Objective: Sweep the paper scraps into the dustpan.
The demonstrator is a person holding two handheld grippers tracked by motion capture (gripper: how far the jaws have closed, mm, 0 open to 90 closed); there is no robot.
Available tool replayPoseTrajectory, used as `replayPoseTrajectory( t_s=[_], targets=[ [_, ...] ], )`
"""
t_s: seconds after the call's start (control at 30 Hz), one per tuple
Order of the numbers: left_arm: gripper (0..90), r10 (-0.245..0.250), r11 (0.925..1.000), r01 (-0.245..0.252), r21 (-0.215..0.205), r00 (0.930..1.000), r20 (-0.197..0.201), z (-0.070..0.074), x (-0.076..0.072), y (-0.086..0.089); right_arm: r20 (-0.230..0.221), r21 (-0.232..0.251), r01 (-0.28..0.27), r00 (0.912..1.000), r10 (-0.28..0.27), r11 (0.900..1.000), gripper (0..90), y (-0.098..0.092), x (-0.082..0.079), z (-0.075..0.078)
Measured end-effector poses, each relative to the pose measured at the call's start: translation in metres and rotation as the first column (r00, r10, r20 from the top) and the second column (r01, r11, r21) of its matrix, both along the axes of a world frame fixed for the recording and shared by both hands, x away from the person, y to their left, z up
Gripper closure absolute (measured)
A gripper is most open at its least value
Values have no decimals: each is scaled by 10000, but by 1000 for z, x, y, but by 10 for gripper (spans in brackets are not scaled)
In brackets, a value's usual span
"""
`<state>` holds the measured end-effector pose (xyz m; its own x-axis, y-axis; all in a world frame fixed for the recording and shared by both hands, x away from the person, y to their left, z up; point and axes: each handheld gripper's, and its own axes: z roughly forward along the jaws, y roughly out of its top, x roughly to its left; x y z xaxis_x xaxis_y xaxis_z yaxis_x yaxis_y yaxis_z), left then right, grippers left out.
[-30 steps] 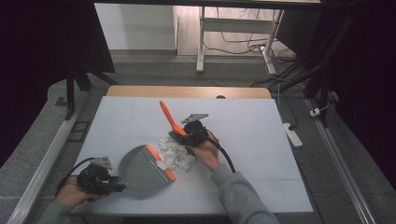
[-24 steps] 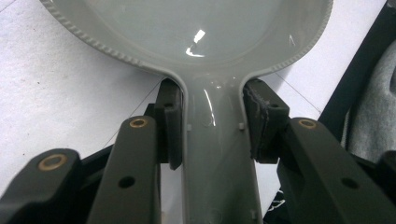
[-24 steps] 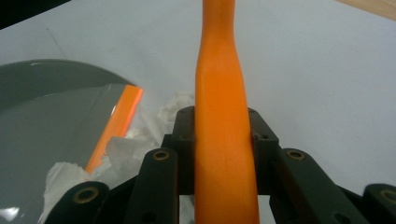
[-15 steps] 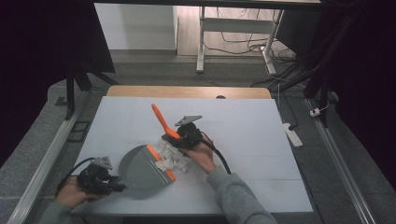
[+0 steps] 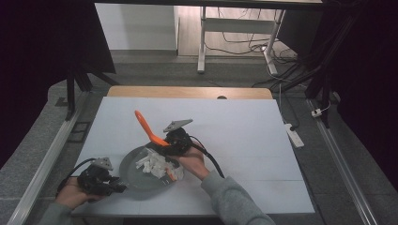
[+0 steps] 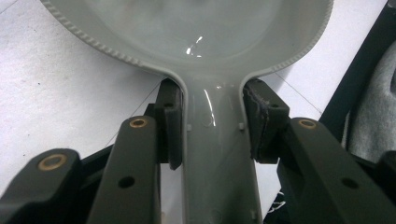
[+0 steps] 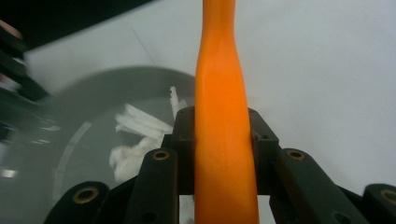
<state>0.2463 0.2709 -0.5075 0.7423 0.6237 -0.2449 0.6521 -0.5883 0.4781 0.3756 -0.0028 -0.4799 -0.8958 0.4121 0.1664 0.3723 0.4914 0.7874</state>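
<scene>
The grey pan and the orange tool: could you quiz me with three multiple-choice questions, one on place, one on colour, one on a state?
1. Where do the white pieces lie?
A. in the grey pan
B. on the floor
C. on the bare table

2. What colour is the handle of the spatula?
A. blue
B. orange
C. green

3. How does the left gripper stand?
A. wide open
B. shut on the pan's handle
C. lying free

Key: 1 A, they are heaped inside its rim; 2 B, orange between the jaws; 3 B, both pads press its sides.
</scene>
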Motion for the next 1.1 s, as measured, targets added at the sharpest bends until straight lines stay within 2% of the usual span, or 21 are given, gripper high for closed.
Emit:
replayPoseTrajectory(
  t_s=[0.03, 0.1, 0.17, 0.27, 0.4, 0.57, 0.77, 0.97, 1.1],
  targets=[
    [616, 2, 10000, -2, 4, 10000, 2, 0, 0, 0, 0, 0, 0, 10000, 0, 10000, 697, 0, 0, 0],
    [616, 2, 10000, -2, 21, 10000, 2, 0, 0, 0, 273, 169, 229, 9994, -234, 9996, 697, -6, 1, 7],
    [615, 20, 10000, -20, 24, 10000, 4, 0, 0, -1, 619, 153, 528, 9966, -536, 9985, 697, -13, 4, 13],
    [615, 30, 10000, -30, 15, 10000, 6, 0, 0, -1, 821, 254, 1018, 9912, -1036, 9945, 697, -26, 11, 18],
    [615, 33, 10000, -33, -1, 10000, 5, 0, 0, -1, 793, 251, 1617, 9834, -1632, 9865, 697, -40, 22, 20],
    [615, 36, 10000, -36, -10, 10000, 3, 0, 0, -1, 714, 83, 2073, 9756, -2074, 9782, 697, -50, 29, 16],
    [615, 59, 10000, -59, -42, 10000, 13, -1, 0, -1, 629, -423, 2295, 9719, -2267, 9724, 697, -39, 40, 4],
    [616, 53, 10000, -53, -80, 10000, -10, -2, 1, 0, 609, -822, 2209, 9744, -2163, 9718, 697, -21, 45, -7],
    [616, 54, 9999, -54, -152, 10000, -34, -3, 1, 0, 350, -993, 2181, 9758, -2156, 9709, 697, -14, 47, -14]
  ],
)
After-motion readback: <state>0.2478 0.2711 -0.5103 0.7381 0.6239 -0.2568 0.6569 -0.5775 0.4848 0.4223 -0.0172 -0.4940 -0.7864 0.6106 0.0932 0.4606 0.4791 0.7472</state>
